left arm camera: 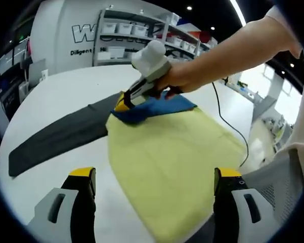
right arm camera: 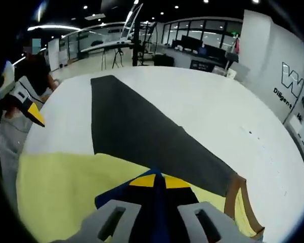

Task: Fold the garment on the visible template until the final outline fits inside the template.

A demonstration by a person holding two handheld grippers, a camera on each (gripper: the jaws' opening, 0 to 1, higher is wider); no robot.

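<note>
My right gripper [left arm camera: 125, 103] clamps the shirt's [left arm camera: 177, 152] blue collar [left arm camera: 157, 107] beside the dark template [left arm camera: 60, 134], left gripper [left arm camera: 154, 190] open; folding barely begun.

Yellow garment [left arm camera: 177, 167], blue collar, flat, partly over dark template [right arm camera: 141, 131].

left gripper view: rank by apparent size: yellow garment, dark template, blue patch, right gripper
1. yellow garment, nearest the camera, so flattered
2. dark template
3. blue patch and right gripper, shut on the patch: too alike to rank
</note>
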